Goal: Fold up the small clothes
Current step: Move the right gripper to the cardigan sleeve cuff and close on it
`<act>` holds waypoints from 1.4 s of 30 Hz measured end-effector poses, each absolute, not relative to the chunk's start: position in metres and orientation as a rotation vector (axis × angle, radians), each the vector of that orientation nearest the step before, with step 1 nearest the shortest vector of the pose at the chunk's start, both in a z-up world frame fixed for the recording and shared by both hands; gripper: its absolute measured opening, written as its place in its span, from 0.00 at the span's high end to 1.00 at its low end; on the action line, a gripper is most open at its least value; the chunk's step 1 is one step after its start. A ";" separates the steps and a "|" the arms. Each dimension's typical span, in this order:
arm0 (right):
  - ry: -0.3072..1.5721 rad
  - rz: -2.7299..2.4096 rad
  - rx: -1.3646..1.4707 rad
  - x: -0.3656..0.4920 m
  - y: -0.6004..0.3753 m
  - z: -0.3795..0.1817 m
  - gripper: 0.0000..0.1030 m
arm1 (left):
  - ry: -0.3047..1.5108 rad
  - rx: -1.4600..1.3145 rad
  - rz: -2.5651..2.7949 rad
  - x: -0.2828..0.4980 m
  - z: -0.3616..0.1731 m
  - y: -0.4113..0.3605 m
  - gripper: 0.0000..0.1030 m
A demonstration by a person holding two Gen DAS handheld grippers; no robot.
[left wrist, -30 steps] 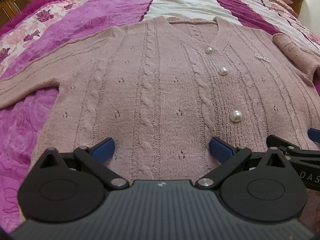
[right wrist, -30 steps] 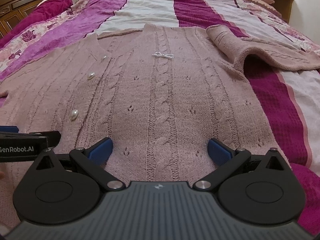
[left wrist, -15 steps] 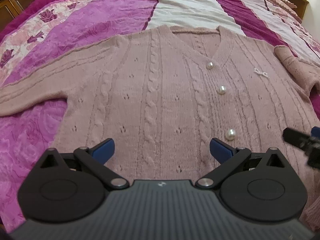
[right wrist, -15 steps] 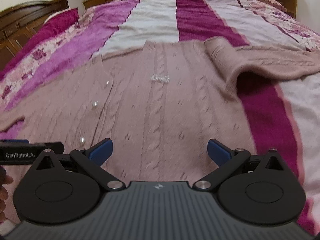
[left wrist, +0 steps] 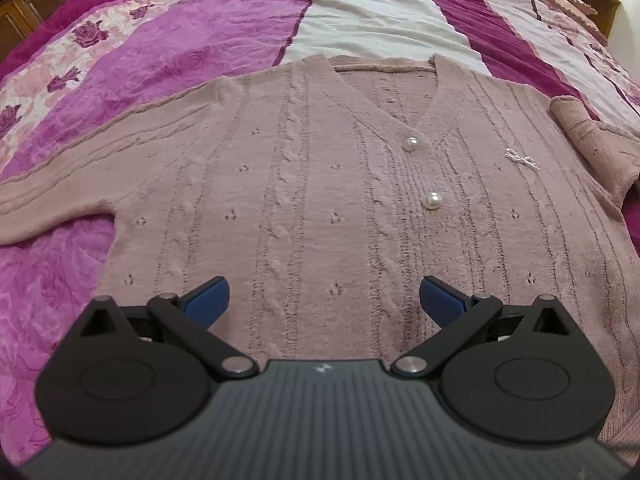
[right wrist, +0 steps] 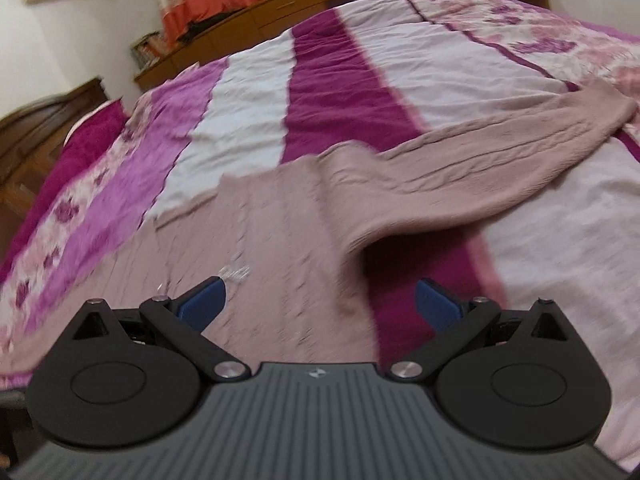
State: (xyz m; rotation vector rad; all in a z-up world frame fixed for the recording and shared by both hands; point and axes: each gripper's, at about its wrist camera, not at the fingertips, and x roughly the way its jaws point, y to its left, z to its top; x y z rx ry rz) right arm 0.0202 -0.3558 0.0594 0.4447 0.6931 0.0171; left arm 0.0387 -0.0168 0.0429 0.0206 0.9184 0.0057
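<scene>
Both jaws spread wide, grasping nothing: left gripper above the lower front of the pink cardigan, right gripper near its right armpit. Cardigan flat, face up on the striped bed, buttoned. Right sleeve stretched outward, left sleeve too. No fold made yet; seemingly everything left to do.

We see the cardigan spread flat on the bedspread, one sleeve out left, the other sleeve stretching right.
</scene>
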 end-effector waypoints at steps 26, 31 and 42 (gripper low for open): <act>0.561 -0.305 0.635 0.084 -0.523 0.011 0.00 | 1.000 0.027 0.039 0.056 0.015 -0.023 0.00; 0.511 -0.284 0.683 0.097 -0.533 0.000 0.00 | 0.994 0.038 0.044 0.055 0.013 -0.025 0.00; 0.476 -0.299 0.674 0.127 -0.537 0.000 0.17 | 0.990 0.041 0.046 0.055 0.011 -0.027 0.00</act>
